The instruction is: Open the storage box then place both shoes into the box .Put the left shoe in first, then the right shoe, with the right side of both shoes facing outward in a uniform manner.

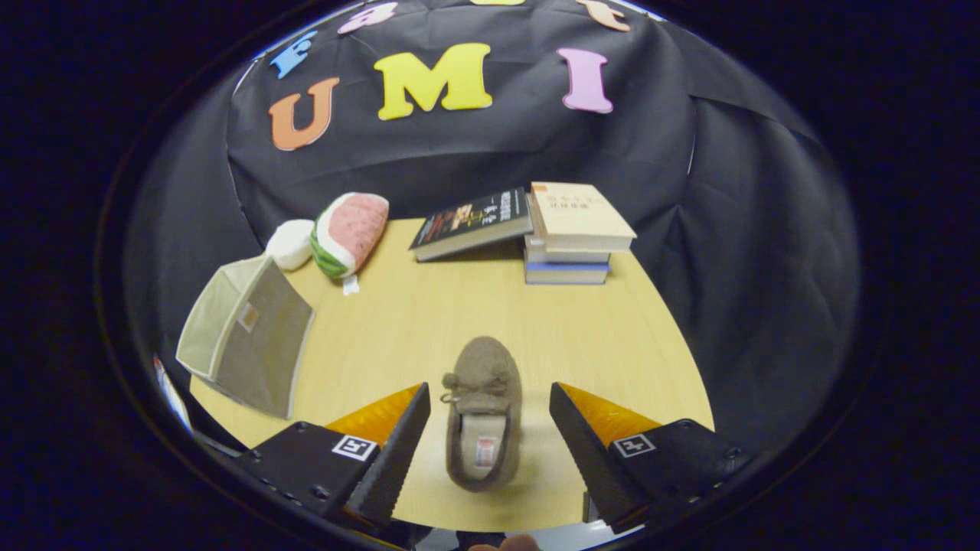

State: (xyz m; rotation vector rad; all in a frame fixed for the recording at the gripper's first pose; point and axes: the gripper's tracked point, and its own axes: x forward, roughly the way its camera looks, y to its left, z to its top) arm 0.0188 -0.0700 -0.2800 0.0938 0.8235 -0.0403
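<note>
A tan slipper-style shoe [484, 413] with a small bow lies on the light wooden table [612, 337], toe pointing away from me. It sits between my two fingers, with a gap on each side. My gripper [488, 398] is open, and neither finger touches the shoe. To the left of the left finger stands a beige fabric storage box [249, 337], its flap side turned toward the shoe.
A watermelon-slice plush [348, 232] and a white plush [291, 243] lie behind the box. A stack of books [576, 233] sits at the far side of the table, with a dark book [472, 223] leaning on it. Black cloth walls the booth.
</note>
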